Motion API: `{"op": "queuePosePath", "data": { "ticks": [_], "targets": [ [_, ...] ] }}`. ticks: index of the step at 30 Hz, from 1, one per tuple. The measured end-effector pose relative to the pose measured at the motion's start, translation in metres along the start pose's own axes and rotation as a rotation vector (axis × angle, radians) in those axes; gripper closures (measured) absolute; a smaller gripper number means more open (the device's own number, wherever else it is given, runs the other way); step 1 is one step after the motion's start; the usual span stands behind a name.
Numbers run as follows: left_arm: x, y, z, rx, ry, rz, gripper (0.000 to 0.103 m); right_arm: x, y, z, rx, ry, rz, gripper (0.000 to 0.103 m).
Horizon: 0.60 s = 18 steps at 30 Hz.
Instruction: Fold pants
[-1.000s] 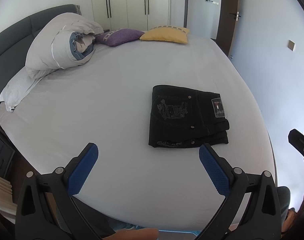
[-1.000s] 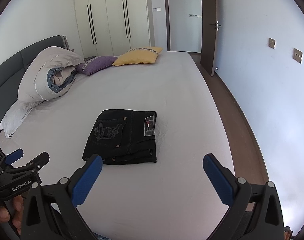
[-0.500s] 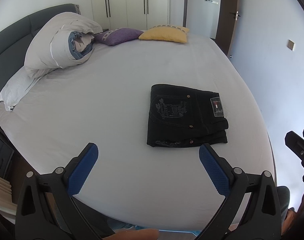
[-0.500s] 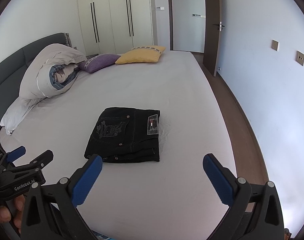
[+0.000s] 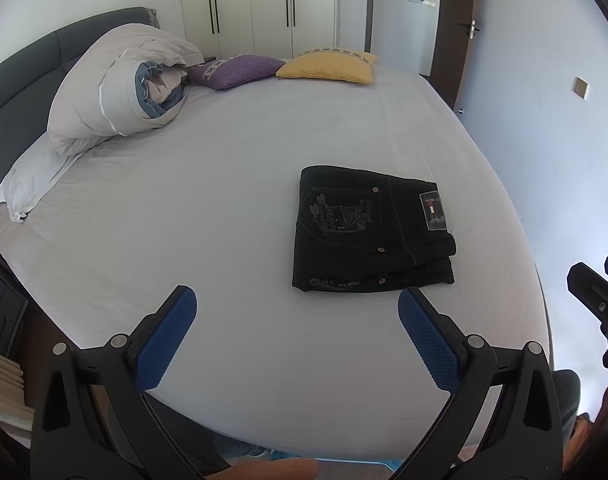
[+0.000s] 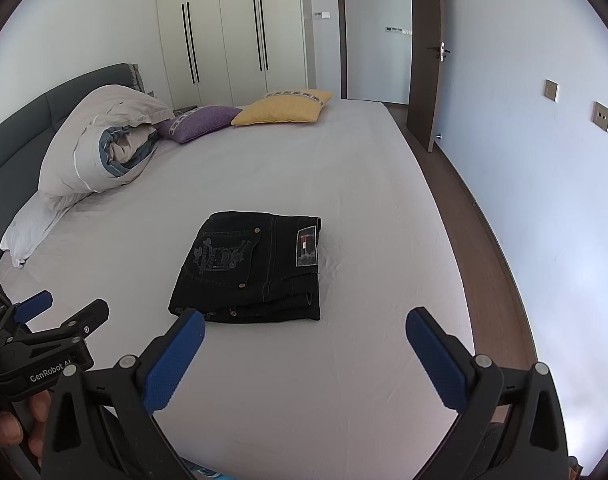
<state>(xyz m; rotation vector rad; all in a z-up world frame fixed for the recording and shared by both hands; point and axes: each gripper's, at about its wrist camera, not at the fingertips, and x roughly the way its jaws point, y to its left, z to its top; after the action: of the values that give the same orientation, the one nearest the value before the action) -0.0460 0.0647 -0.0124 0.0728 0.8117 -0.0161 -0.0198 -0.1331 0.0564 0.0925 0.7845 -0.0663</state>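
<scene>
Black pants (image 5: 367, 232) lie folded into a compact rectangle on the white bed (image 5: 224, 200), back pocket and label facing up. They also show in the right wrist view (image 6: 252, 272). My left gripper (image 5: 296, 320) is open and empty, held above the bed's near edge, short of the pants. My right gripper (image 6: 304, 340) is open and empty, just short of the pants' near edge. The left gripper shows at the lower left of the right wrist view (image 6: 60, 312).
A rolled duvet (image 5: 120, 92) and white pillow (image 5: 32, 176) lie at the far left by the dark headboard. Purple (image 5: 236, 70) and yellow (image 5: 327, 66) cushions sit at the far end. Wardrobe, open door and floor strip (image 6: 483, 216) lie beyond and right.
Both grippers have drawn back and risen slightly from the folded pants. The pants have not moved.
</scene>
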Motion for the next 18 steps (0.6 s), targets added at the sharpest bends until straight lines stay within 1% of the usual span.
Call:
{"op": "queuePosePath", "data": {
  "ticks": [18],
  "targets": [
    [0.0011, -0.001, -0.002, 0.002, 0.004, -0.001, 0.0, -0.0004, 0.001, -0.0002, 0.001, 0.001, 0.0, 0.0]
  ]
}}
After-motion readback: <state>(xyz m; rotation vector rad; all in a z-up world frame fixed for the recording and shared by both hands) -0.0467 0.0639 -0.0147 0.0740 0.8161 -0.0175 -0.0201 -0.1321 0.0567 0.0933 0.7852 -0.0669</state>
